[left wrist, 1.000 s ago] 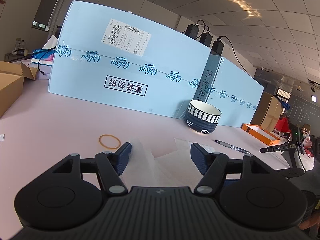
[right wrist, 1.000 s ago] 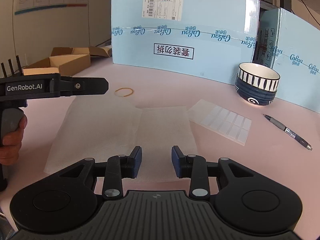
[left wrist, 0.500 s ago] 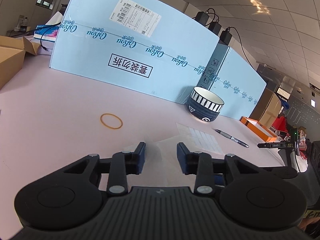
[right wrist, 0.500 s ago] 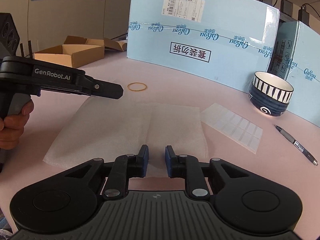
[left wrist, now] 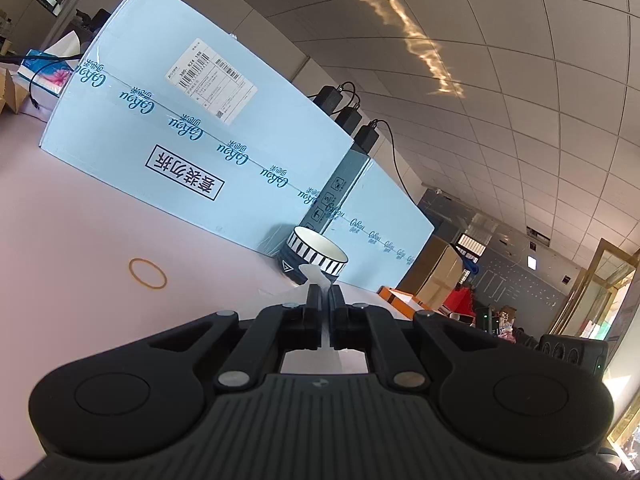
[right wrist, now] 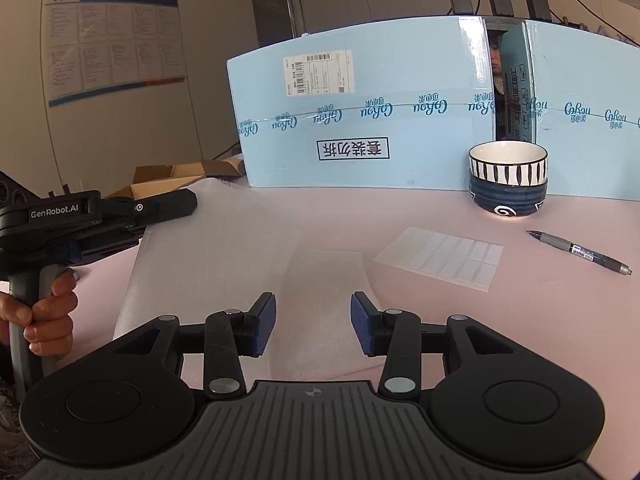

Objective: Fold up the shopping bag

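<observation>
A translucent white shopping bag (right wrist: 240, 248) lies spread on the pink table (right wrist: 540, 320). In the left wrist view my left gripper (left wrist: 324, 292) is shut on the bag, and a tab of white film (left wrist: 314, 274) sticks up between the pads. From the right wrist view, the left gripper (right wrist: 192, 204) holds the bag's left edge raised off the table, with a hand (right wrist: 48, 312) on its handle. My right gripper (right wrist: 312, 318) hovers over the bag's near edge. Its jaws are opening and the pads touch nothing.
Two tall light-blue cartons (right wrist: 360, 120) wall off the back of the table. A striped bowl (right wrist: 507, 178) stands before them, with a pen (right wrist: 580, 252) and a sheet of labels (right wrist: 440, 258) nearby. A rubber band (left wrist: 147, 273) lies left; open cardboard boxes (right wrist: 168, 180) sit behind.
My left gripper went from open to shut on the bag's edge and rolled, lifting that edge. My right gripper narrowed, then spread again, and shifted across the bag.
</observation>
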Available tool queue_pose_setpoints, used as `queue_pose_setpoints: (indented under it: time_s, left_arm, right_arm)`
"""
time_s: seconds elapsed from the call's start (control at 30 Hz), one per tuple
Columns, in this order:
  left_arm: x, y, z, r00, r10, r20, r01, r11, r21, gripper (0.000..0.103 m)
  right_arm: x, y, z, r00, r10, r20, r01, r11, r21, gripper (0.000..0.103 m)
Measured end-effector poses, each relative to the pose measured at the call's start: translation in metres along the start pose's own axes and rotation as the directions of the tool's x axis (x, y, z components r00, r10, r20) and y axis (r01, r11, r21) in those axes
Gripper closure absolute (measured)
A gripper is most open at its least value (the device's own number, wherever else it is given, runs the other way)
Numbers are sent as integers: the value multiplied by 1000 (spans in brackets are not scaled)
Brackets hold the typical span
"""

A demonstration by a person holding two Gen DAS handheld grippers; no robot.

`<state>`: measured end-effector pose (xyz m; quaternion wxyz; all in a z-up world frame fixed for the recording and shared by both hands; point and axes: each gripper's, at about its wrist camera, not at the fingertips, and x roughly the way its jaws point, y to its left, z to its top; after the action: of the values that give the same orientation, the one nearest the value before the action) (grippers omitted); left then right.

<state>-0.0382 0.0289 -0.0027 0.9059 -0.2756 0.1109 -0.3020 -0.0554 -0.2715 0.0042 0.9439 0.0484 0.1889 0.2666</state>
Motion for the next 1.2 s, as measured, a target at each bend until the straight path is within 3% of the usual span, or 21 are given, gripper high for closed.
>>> queue_pose_setpoints:
  time_s: [0.13,0.3,0.5,0.63,0.77,0.87,0.93,1.0,1.2]
  left_arm:
    - [-7,4,1,993,-118,27,120,991,-61,100]
    - [-8,-2,-1,991,-132,14,133,990,-47,100]
    - [-9,-5,-3,979,-206,-5,206,978,-35,100]
    - [-14,-6,-4,964,-266,14,267,963,-31,99]
    - [-15,-6,-4,958,-287,20,288,957,-34,94]
    - [-11,-5,-5,963,-270,-2,270,962,-41,88]
    - [-10,-5,-5,967,-256,-9,255,966,-40,88]
    - [-10,-5,-5,971,-239,-8,238,971,-36,88]
    - [-10,-2,-5,982,-186,-6,186,982,-43,88]
  right_arm:
    - [-11,-10,4,994,85,74,-91,992,82,39]
    - [-16,-15,5,957,244,159,-261,961,92,38]
    - [0,-24,11,951,278,132,-296,944,145,27]
    - [24,-44,13,929,361,86,-370,887,277,27]
    - [48,-58,10,884,462,63,-444,793,416,28]
    - [58,-55,3,853,520,54,-481,740,471,39]
    - [58,-53,0,836,545,63,-502,715,486,76]
    - [54,-49,-1,829,554,74,-516,706,485,98]
    - [23,-46,0,832,528,168,-541,708,454,101]
